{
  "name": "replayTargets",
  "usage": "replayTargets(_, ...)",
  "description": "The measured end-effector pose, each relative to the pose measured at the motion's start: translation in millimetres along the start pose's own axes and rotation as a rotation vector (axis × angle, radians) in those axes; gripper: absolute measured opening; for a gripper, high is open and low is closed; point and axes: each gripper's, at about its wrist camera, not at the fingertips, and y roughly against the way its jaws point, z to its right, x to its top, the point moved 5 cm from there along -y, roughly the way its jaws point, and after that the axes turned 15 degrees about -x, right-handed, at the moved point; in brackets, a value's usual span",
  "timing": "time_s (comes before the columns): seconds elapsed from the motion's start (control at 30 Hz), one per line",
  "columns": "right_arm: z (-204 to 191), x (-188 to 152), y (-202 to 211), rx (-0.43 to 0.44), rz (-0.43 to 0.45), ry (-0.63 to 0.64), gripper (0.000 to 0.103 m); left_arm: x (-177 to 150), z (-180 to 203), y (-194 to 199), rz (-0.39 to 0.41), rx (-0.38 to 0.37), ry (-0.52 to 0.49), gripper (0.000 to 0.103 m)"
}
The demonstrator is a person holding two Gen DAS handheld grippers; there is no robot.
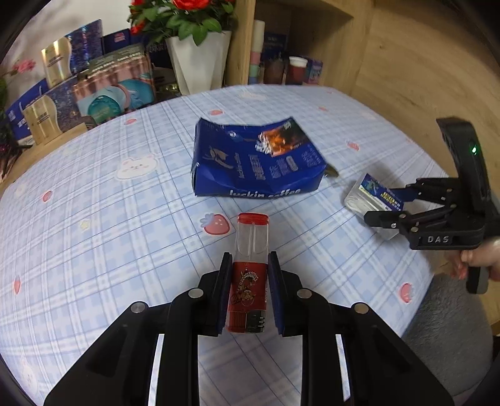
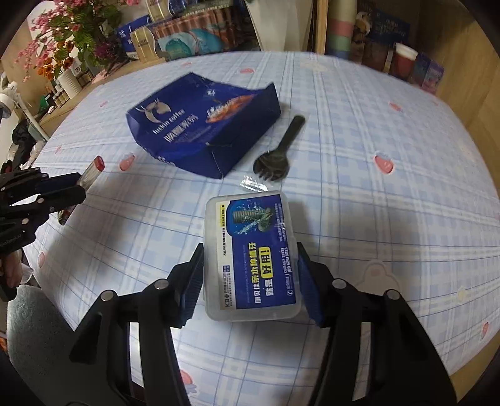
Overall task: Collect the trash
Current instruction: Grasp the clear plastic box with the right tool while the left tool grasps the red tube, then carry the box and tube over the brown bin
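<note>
My left tongs clamp the lighter, its long axis along them; my right tongs grip the plastic box; blue bag lies ahead of both.

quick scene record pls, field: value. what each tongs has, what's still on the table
left tongs: shut on red-capped clear tube, lifted off the cloth
right tongs: shut on clear plastic box with blue label
still on table: blue Luckin coffee bag, lying on its side, crumpled; black plastic fork beside it, on the bag's right in the right wrist view
surface: table with blue plaid cloth, strawberry print
background: potted flowers, boxes, shelf items
bin: not in view
</note>
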Motion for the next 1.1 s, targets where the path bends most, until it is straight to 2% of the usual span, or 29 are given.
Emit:
replayTargets(0.3,-11,-3,42,0.048,0.060,-0.024,0.056,1,24,57,0.136,-0.009,0.035,0.023)
replayTargets(0.63,-19,-20,95,0.083,0.140,-0.030,0.056,-9,66,111,0.243,-0.019,0.047,0.022)
replayTargets(1.1,-31,-70,145,0.122,0.186,-0.023,0.056,-43,120,162,0.328,-0.036,0.047,0.022)
